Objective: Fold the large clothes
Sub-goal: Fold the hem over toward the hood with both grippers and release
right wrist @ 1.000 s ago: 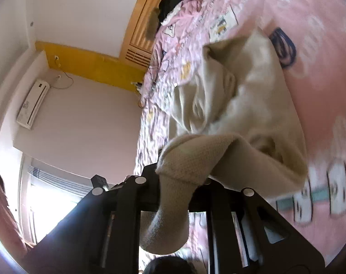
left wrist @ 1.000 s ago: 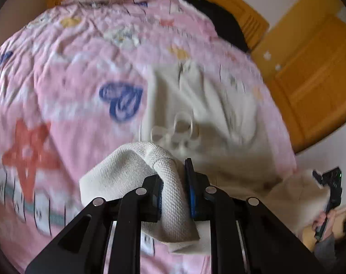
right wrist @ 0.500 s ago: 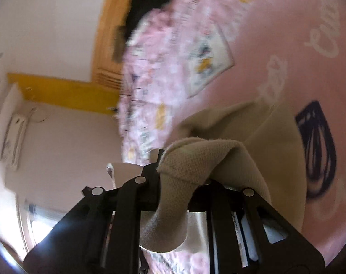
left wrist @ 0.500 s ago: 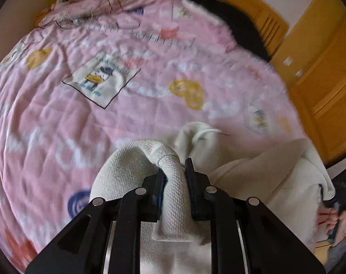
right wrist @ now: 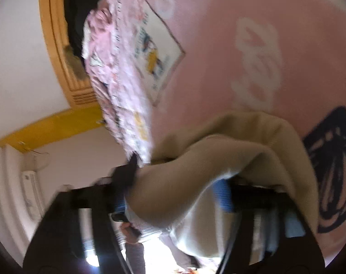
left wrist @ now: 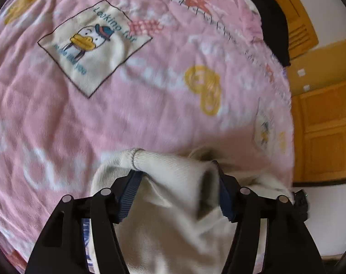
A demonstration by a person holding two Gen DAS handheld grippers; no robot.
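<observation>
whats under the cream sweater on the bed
The pink printed blanket lies under and around the cream sweater. What the sweater covers directly beneath it cannot be seen.

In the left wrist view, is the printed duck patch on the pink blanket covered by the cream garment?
No, the duck patch lies bare on the pink blanket, well beyond the cream garment.

Left gripper at lower centre, jaws opening around cloth; right gripper, blurred, lower frame, jaws also opening.
</observation>
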